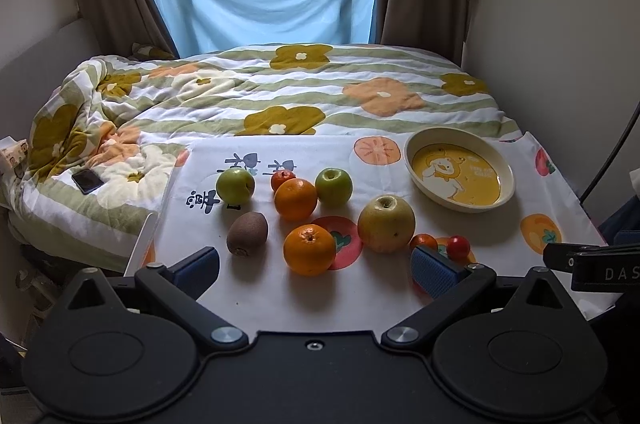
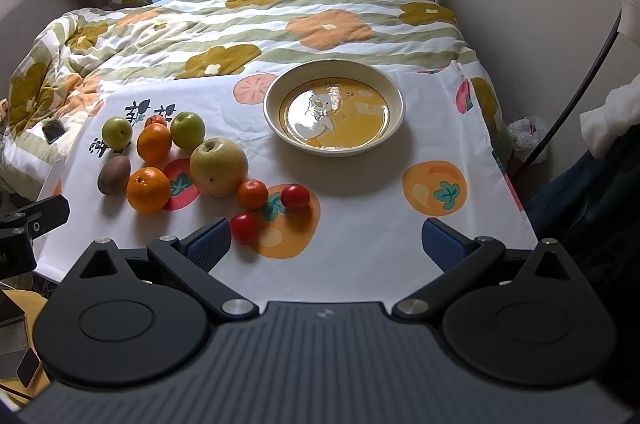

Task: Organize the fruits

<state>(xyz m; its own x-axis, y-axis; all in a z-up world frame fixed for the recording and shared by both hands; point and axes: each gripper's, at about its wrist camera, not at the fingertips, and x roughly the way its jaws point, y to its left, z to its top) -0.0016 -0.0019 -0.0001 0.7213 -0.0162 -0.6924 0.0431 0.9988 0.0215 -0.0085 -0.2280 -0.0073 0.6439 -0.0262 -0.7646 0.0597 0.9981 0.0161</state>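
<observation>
Fingers (image 1: pixel 434 270) of the left gripper (image 1: pixel 316 266) carry ribbed blue pads on matte black arms; they stand wide apart over the near edge of the cloth (image 1: pixel 460 224), holding nothing. The right gripper (image 2: pixel 336 244) is likewise spread wide and empty, its pads the same knurled blue.

Just past the left gripper lies a near orange (image 1: pixel 309 250) with dimpled skin, and left of it a fuzzy brown kiwi (image 1: pixel 247 234). Right of the orange sits a big yellow-green apple (image 1: pixel 386 224), smooth and speckled. Farther off are a second orange (image 1: pixel 295 199) and two glossy green apples (image 1: pixel 235 185) (image 1: pixel 333 187).

A small tangerine (image 1: pixel 424 242) is partly hidden by the left gripper's right pad; a red tomato (image 1: pixel 458 248) lies beside it. A second tomato (image 2: pixel 244 228) shows only in the right view, just beside that gripper's left pad. Another small reddish fruit (image 1: pixel 282 179) is half hidden behind the far orange.

Far right, a glazed cream plate (image 2: pixel 394 91) with a yellow duck print stands empty. The cloth is thin, white, fruit-printed.
</observation>
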